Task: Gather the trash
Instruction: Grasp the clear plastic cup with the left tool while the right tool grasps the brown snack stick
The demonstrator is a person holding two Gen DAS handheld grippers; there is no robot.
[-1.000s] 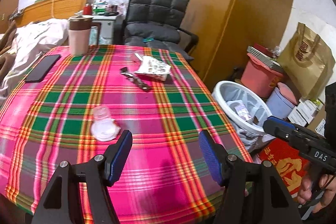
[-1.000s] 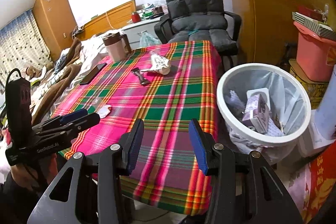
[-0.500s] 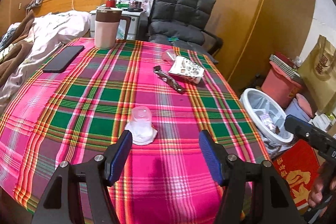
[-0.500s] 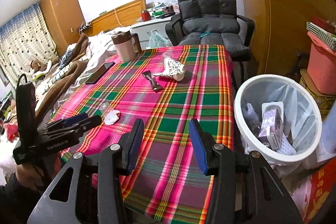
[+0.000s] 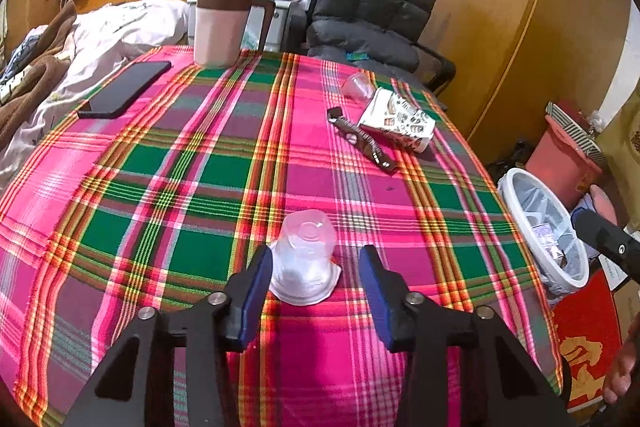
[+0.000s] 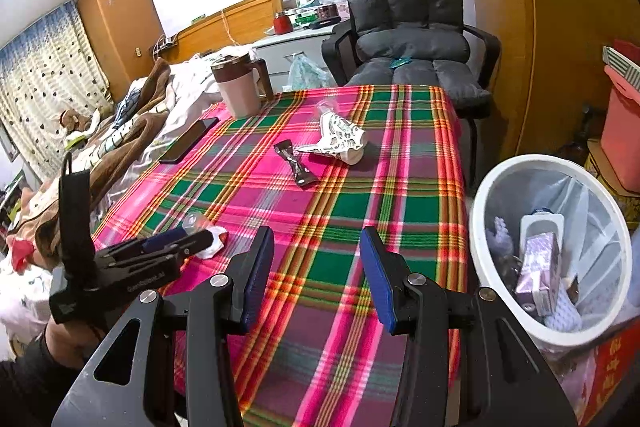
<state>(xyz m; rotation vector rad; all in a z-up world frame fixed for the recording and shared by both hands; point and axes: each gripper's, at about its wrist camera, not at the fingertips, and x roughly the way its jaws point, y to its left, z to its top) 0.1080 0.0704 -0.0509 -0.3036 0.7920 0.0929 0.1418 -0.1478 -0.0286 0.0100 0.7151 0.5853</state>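
Note:
A clear plastic cup [image 5: 305, 259] lies upturned on a torn white lid on the plaid tablecloth [image 5: 200, 187]. My left gripper [image 5: 316, 269] straddles it and its jaws are closing: the left pad [image 5: 256, 287] is at the cup's edge, while the right pad [image 5: 374, 291] stands clear of it. From the right wrist view, the left gripper [image 6: 180, 241] reaches over that cup [image 6: 210, 239]. My right gripper [image 6: 316, 261] hangs open over the table's near edge, holding nothing. A crumpled printed carton [image 5: 396, 123], a brown wrapper [image 5: 364, 143] and a second clear cup [image 5: 358, 87] lie farther back.
A white lined bin [image 6: 480, 227] with trash in it stands on the floor right of the table. A pink jug [image 5: 220, 27] and a black phone [image 5: 124, 89] sit at the table's far left. A grey chair [image 5: 372, 11] is behind, with a bed to the left.
My left gripper has moved forward and down to the upturned cup, and its jaws have narrowed around it. The right gripper has drifted a little, its jaws unchanged.

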